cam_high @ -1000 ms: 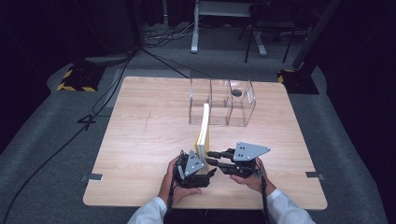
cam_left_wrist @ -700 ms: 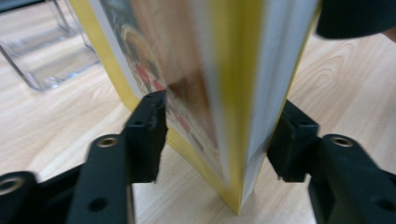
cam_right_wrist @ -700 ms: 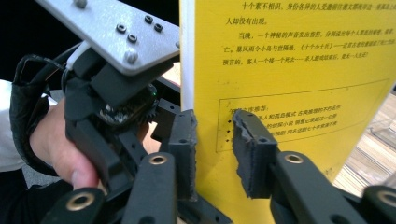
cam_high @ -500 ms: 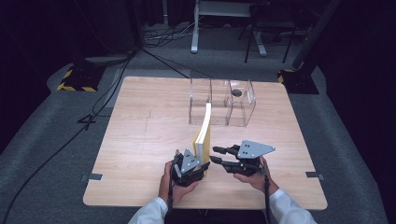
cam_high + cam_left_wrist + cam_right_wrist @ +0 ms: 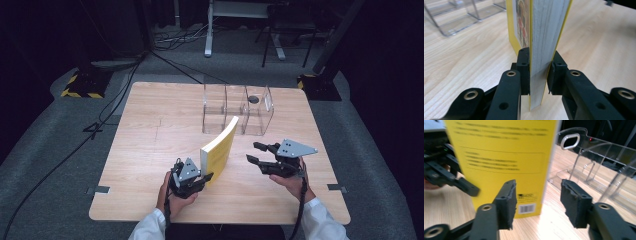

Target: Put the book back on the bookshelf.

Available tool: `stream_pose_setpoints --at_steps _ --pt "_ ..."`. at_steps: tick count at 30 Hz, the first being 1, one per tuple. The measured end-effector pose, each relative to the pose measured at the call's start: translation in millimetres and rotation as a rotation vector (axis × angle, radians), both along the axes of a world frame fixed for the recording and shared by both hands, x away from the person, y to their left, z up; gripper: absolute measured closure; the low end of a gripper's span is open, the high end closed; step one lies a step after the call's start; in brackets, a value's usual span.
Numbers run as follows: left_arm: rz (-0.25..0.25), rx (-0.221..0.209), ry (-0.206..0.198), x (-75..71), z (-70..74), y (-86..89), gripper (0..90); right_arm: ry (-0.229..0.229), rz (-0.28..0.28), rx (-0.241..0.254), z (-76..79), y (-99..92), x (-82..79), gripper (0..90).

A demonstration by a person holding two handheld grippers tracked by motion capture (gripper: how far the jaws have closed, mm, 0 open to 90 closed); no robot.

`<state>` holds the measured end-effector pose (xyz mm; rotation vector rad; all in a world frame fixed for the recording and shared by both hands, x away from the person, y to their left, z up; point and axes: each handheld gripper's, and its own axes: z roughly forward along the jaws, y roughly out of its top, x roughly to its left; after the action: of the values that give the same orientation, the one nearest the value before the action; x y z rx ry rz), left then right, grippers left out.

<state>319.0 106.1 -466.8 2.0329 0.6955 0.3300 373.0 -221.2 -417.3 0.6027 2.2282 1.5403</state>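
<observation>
Left gripper (image 5: 204, 177) clamps the yellow book (image 5: 220, 148), title cropped; right gripper (image 5: 254, 153) gapes empty

Yellow book (image 5: 501, 157) — beyond parted jaws

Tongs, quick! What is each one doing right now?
Left tongs: closed on the yellow book, holding it upright on the table.
Right tongs: open, holding nothing, near the book.

A yellow paperback book (image 5: 219, 150) is standing upright on the worktop (image 5: 150, 130), leaning slightly, its white page edge clamped at a lower corner by the left tongs (image 5: 202, 177). Its back cover is showing a barcode and printed text.
</observation>
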Motion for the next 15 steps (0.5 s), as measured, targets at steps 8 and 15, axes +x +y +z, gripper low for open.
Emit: stream_pose_setpoints --at_steps 8,15 --pt "-0.097 0.019 0.033 -16.1 3.1 28.2 75.0 0.02 0.136 -0.016 -5.1 12.6 7.1 35.2" --pt "-0.153 0.041 0.035 -17.8 4.8 46.4 74.9 0.035 0.297 -0.085 -9.5 43.7 14.0 32.8"
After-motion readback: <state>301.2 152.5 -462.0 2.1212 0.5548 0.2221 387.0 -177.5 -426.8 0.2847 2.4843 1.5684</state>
